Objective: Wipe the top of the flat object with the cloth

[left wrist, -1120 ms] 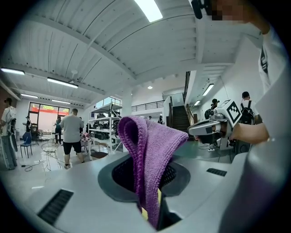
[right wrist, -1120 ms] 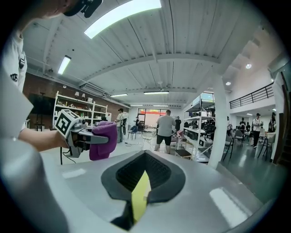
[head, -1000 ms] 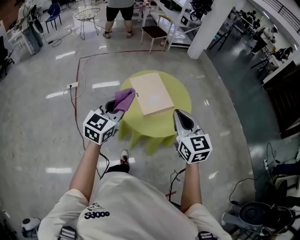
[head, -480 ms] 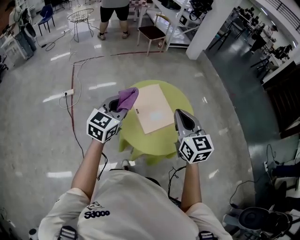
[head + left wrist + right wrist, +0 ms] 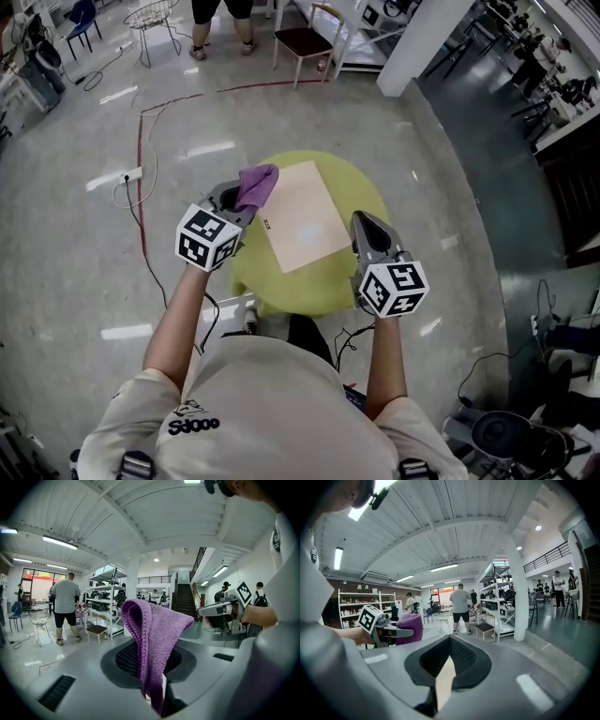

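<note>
A beige flat board (image 5: 300,216) lies on a round lime-green table (image 5: 352,192). My left gripper (image 5: 232,202) hovers by the board's left edge, shut on a purple cloth (image 5: 256,185) that sticks out beyond its tips. In the left gripper view the cloth (image 5: 157,625) folds over above the gripper (image 5: 151,644). My right gripper (image 5: 367,232) hangs over the table's right side beside the board, jaws together and holding nothing. The right gripper view shows the gripper (image 5: 449,643) pointing out level into the room, with the cloth (image 5: 410,627) off to its left.
A red cable (image 5: 141,141) and a white power strip (image 5: 127,175) lie on the floor left of the table. A chair (image 5: 305,42), a wire side table (image 5: 150,17) and a standing person (image 5: 216,11) are at the back. A white pillar (image 5: 417,42) stands at the back right.
The table and board have come closer under both grippers as the person stepped forward. The left gripper keeps the cloth; the right stays shut.
</note>
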